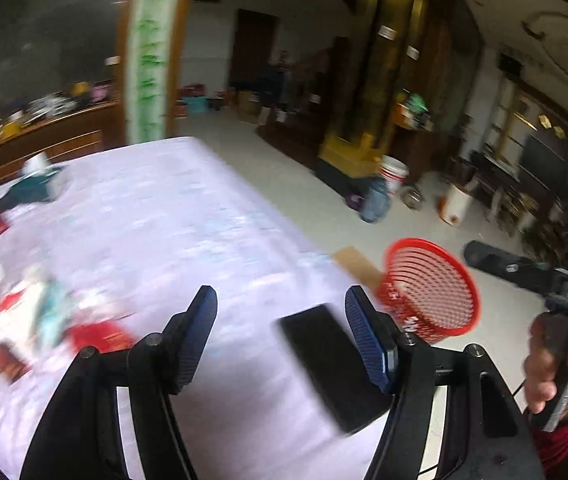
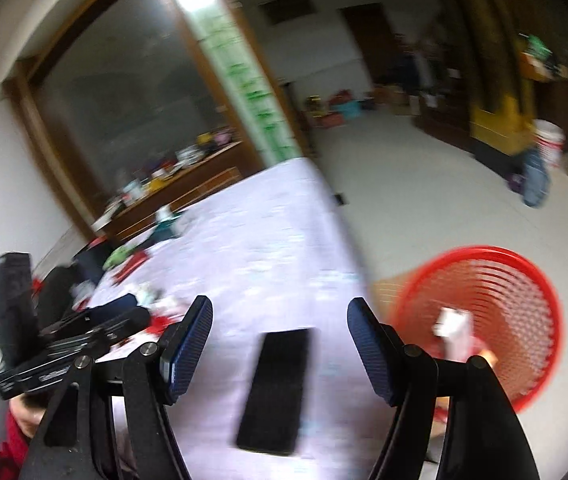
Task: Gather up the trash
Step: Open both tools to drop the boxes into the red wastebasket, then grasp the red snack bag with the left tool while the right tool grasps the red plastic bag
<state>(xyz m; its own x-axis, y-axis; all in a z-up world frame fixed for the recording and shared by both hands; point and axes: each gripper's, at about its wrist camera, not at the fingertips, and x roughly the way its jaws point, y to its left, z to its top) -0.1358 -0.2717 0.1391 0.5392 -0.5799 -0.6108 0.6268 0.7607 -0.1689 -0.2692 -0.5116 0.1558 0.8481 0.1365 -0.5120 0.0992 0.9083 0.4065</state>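
Both grippers empty, hovering over the bed point(image 1: 188, 208)

Left gripper point(image 1: 280, 312) & right gripper point(image 2: 280, 316) were wide open w/ nothing held. Trash pile point(image 1: 40, 320) sat on the bed's left side; red basket point(image 2: 495, 320) stood on floor just off its right edge, w/ a white scrap point(image 2: 453, 328) inside. Black phone point(image 2: 278, 388) lay on the bed's near end.

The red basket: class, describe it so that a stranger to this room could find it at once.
Start at the big table under the pale lilac cloth. Beside its right edge, down on the light floor, stands the red basket, round with open mesh walls. Nothing else nearby is red plastic lattice, and pale scraps lie inside it.
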